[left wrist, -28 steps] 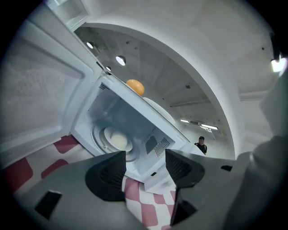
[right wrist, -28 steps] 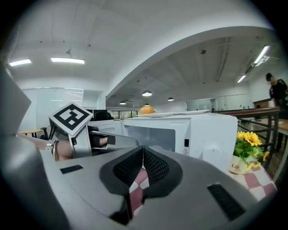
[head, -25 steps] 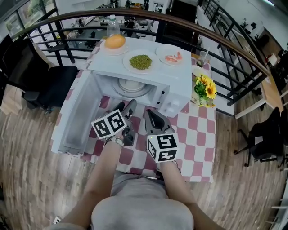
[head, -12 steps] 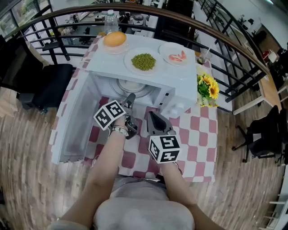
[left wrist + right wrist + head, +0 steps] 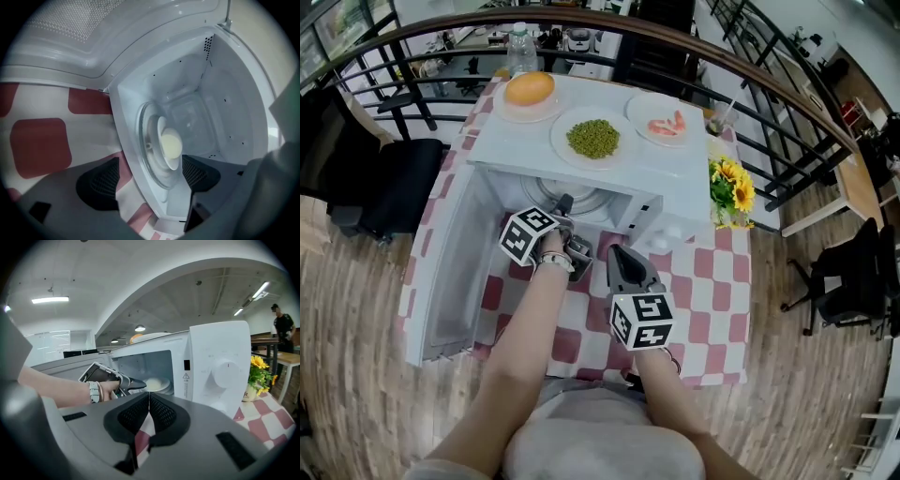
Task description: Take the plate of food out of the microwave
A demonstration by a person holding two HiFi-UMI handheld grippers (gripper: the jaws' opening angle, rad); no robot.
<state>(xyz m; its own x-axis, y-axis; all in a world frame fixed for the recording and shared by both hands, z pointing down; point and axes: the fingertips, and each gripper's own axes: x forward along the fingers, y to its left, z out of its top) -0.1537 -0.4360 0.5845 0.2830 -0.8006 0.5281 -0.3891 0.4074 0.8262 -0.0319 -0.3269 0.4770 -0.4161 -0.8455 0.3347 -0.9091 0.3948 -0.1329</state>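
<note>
A white plate with a pale mound of food [image 5: 171, 144] sits on the turntable inside the open white microwave [image 5: 581, 155]. It also shows as a plate [image 5: 157, 383] in the right gripper view. My left gripper [image 5: 569, 221] is at the oven's mouth, rolled on its side. Its jaws have just been opening and now stand wide, with nothing pressed between the pads [image 5: 101, 180]; the plate lies just ahead of them. My right gripper [image 5: 621, 255] hangs shut and empty over the checked cloth in front of the oven, its fingertips [image 5: 161, 413] closed together.
The microwave door [image 5: 455, 272] swings open to the left. On the oven's top stand plates of a bun [image 5: 529, 91], green peas [image 5: 592, 138] and shrimp [image 5: 664, 124]. Sunflowers in a vase [image 5: 729, 192] stand to its right. A railing runs behind the table.
My left gripper moved forward and down to the microwave opening, rolled over, and opened its jaws. My right gripper sank slightly and stayed shut.
</note>
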